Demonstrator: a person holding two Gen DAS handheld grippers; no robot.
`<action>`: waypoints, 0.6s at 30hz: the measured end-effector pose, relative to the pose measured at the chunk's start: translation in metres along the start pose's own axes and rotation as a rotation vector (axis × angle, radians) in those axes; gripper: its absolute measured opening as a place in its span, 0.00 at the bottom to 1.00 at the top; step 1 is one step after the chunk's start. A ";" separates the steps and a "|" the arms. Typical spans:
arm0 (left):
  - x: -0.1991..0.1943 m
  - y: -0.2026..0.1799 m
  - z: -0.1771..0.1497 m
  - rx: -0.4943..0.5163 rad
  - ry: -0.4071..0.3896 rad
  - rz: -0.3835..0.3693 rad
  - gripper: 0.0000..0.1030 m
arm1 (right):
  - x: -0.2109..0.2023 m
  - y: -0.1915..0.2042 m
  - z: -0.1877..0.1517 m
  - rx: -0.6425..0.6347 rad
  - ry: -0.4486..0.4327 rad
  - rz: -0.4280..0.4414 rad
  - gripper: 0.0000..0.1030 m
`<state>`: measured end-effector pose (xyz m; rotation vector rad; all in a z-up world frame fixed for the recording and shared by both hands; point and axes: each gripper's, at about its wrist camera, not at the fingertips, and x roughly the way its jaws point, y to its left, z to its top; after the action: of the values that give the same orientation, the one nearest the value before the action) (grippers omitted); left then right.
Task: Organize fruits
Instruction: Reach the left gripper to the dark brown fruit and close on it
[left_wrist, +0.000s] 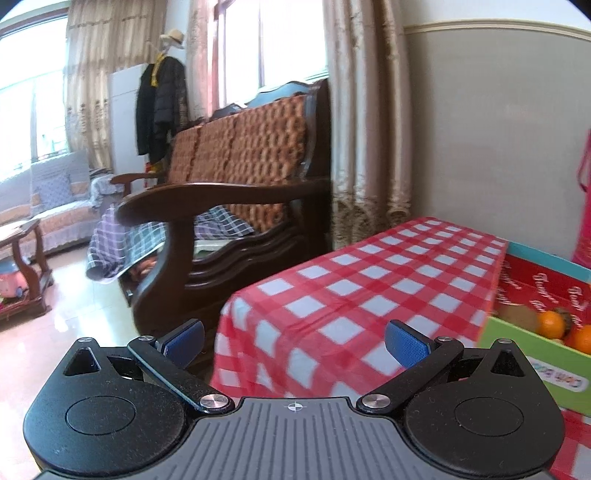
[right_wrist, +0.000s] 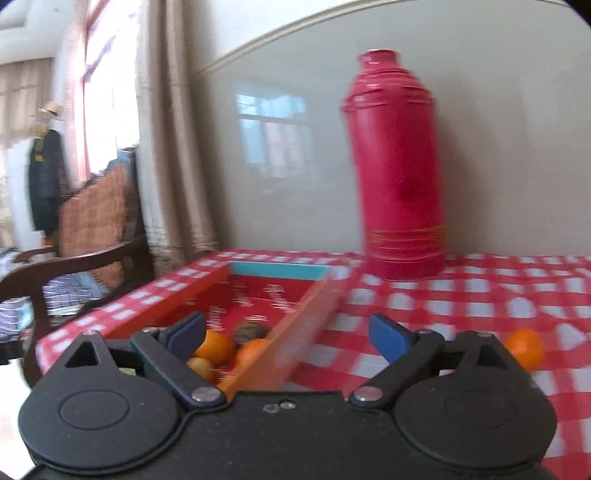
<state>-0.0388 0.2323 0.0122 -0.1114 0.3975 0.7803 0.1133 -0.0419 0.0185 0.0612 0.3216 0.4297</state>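
Observation:
A cardboard box with a red inside and a green outer wall sits on the red checked table. It holds several oranges and a brown kiwi; oranges and a kiwi also show in the left wrist view. One orange lies loose on the cloth right of the box. My right gripper is open and empty, above the box's right wall. My left gripper is open and empty, over the table's left part, left of the box.
A tall red thermos stands at the back of the table near the wall. A dark wooden sofa stands left of the table. Curtains hang behind. A low wooden table stands far left.

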 end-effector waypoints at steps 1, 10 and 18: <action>-0.003 -0.006 0.000 0.010 -0.006 -0.011 1.00 | 0.000 -0.005 0.000 0.006 0.005 -0.028 0.88; -0.039 -0.078 -0.003 0.183 -0.082 -0.173 1.00 | -0.021 -0.057 -0.005 0.047 0.012 -0.327 0.94; -0.070 -0.139 -0.010 0.313 -0.139 -0.345 1.00 | -0.053 -0.100 -0.011 0.080 -0.003 -0.518 0.94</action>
<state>0.0115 0.0848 0.0235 0.1638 0.3520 0.3762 0.1047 -0.1552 0.0111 0.0544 0.3379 -0.0963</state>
